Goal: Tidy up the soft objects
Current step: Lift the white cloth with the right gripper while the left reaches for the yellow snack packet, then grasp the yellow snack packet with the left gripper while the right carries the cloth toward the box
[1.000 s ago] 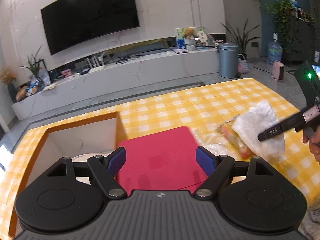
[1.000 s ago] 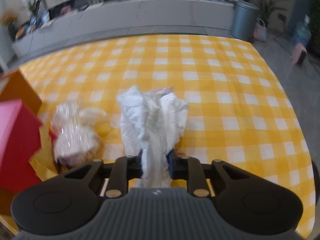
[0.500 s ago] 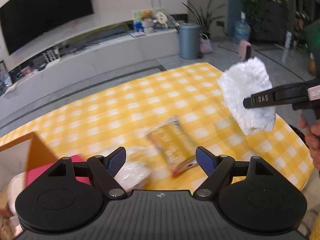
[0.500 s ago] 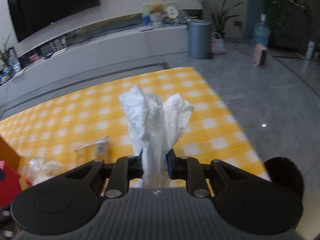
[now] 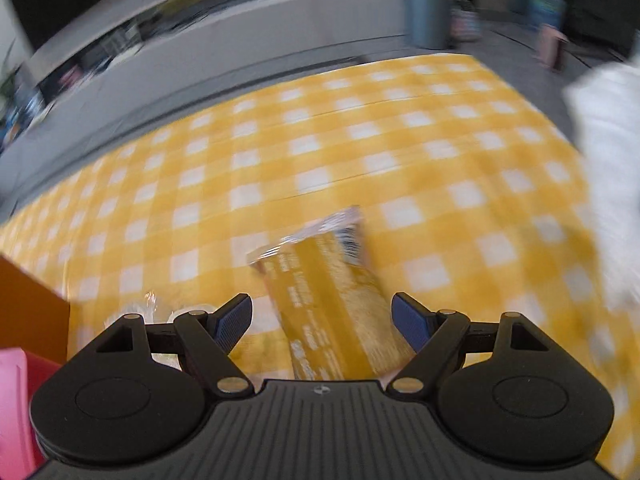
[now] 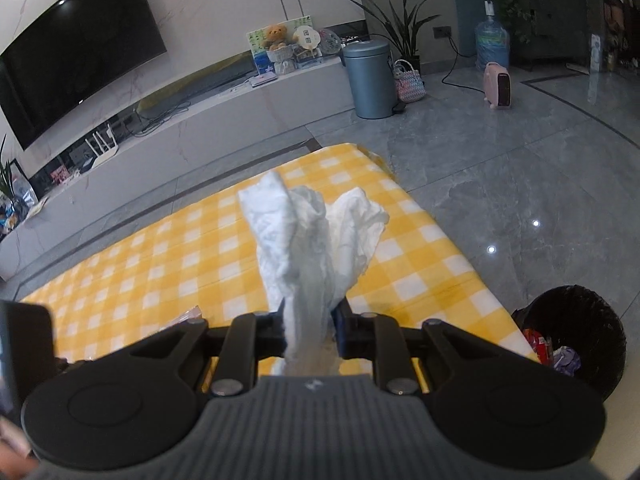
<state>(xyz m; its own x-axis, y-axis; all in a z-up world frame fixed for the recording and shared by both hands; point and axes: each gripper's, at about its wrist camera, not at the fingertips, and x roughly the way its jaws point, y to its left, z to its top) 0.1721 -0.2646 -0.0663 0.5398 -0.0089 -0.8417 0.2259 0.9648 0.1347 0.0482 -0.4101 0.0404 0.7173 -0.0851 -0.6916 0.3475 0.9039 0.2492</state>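
My right gripper (image 6: 310,326) is shut on a crumpled white tissue (image 6: 312,232) and holds it up above the right end of the yellow checked table (image 6: 160,264). The tissue also shows blurred at the right edge of the left wrist view (image 5: 608,168). My left gripper (image 5: 322,320) is open, its blue-padded fingers on either side of a yellow snack packet (image 5: 332,292) that lies on the table. A clear plastic-wrapped item (image 5: 152,308) lies just left of the left finger.
A black waste bin (image 6: 576,340) with wrappers inside stands on the floor beside the table's right end. An orange box wall (image 5: 28,304) and a pink-red lid (image 5: 16,396) sit at the left. A grey bin (image 6: 368,76) stands by the TV bench.
My left gripper has swung right from over the red lid and down over the yellow packet. My right gripper has lifted the tissue and turned it right, toward the table's end and the black bin.
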